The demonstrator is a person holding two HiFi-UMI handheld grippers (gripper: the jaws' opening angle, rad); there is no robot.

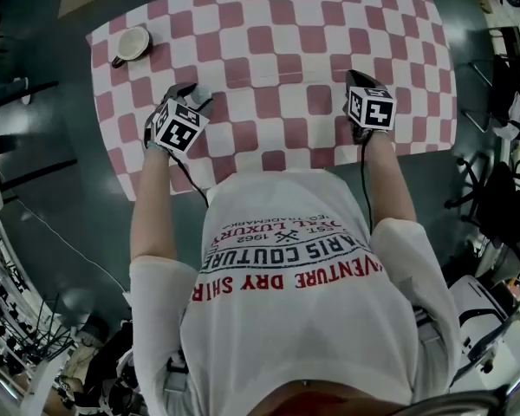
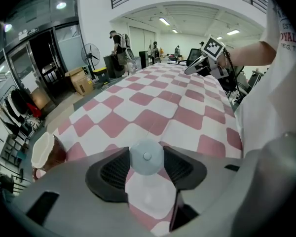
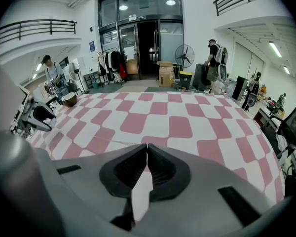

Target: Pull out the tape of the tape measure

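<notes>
A small round pale-blue tape measure (image 2: 146, 157) sits between the pads of my left gripper (image 2: 146, 153), which is shut on it just above the checked tablecloth. In the head view the left gripper (image 1: 193, 96) hovers over the table's near left part, with the tape measure (image 1: 201, 96) at its tip. My right gripper (image 3: 147, 149) is shut with nothing between its jaws. It hangs over the near right part of the table (image 1: 357, 83). No tape shows pulled out of the case.
The table (image 1: 277, 24) wears a pink-and-white checked cloth. A white-rimmed brown cup (image 1: 132, 43) stands at its far left corner. Chairs, desks, boxes, a fan and some people fill the room beyond the table.
</notes>
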